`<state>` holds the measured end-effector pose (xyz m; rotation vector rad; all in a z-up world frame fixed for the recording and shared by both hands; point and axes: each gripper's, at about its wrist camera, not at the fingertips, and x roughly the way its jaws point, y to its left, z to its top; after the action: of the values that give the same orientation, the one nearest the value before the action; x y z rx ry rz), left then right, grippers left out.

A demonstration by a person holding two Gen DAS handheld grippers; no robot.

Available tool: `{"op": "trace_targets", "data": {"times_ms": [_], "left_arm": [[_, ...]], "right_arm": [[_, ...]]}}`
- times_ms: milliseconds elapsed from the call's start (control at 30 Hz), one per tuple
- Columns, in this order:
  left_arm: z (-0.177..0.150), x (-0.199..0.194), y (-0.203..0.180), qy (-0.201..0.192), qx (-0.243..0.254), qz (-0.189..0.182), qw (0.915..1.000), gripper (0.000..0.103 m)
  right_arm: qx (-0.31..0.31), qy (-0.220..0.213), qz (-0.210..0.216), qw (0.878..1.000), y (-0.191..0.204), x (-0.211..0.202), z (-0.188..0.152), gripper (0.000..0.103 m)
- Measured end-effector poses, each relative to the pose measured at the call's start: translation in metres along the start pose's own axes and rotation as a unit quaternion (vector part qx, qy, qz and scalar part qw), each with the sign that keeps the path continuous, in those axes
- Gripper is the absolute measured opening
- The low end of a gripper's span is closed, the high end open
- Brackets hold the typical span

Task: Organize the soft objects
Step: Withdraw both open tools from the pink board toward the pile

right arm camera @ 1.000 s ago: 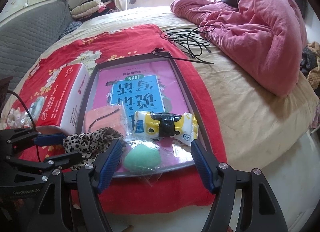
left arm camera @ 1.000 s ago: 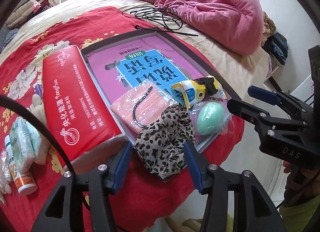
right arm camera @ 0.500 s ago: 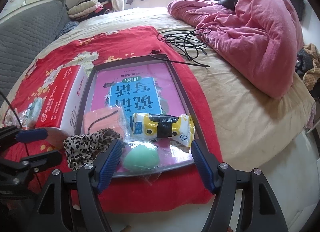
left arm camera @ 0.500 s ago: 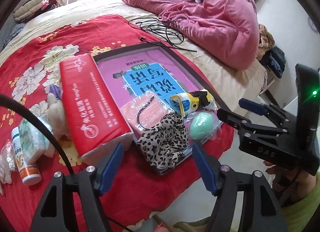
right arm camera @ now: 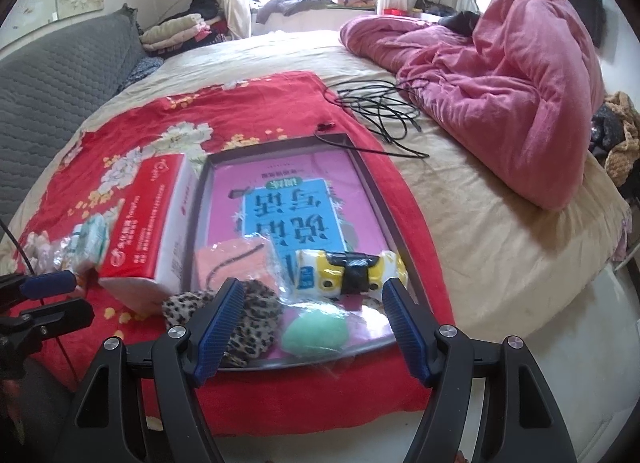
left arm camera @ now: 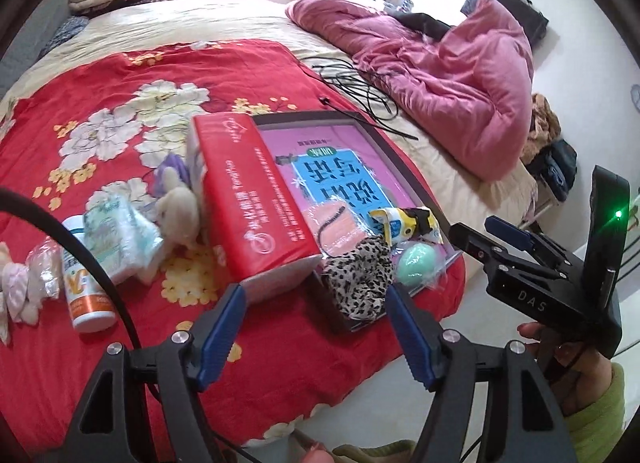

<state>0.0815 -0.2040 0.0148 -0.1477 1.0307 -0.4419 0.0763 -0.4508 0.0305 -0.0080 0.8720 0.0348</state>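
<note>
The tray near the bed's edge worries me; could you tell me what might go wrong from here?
1. The tray lies close to the bed edge, so a push on the leopard cloth at its near rim could tip it off.
2. The green sponge sits in loose plastic and may slip from the open right tool.

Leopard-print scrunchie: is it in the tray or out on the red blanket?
In. The leopard-print scrunchie lies bunched in the tray's near corner, beside the green sponge, partly draped over the rim.

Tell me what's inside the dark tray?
Inside the tray: a leopard-print cloth, green sponge, peach pack and yellow packet. They partly cover the pink printed sheet.
</note>
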Motion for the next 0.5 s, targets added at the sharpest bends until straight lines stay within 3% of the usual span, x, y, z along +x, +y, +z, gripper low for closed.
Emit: {"op": "trace_targets", "data": {"times_ms": [500], "left_arm": [[-0.008, -0.041, 0.035, -0.027, -0.032, 0.007, 0.9991, 0.071]], "right_arm": [[-0.033, -0.031, 0.027, 0.999, 0.048, -0.029, 0.012, 0.073]]}}
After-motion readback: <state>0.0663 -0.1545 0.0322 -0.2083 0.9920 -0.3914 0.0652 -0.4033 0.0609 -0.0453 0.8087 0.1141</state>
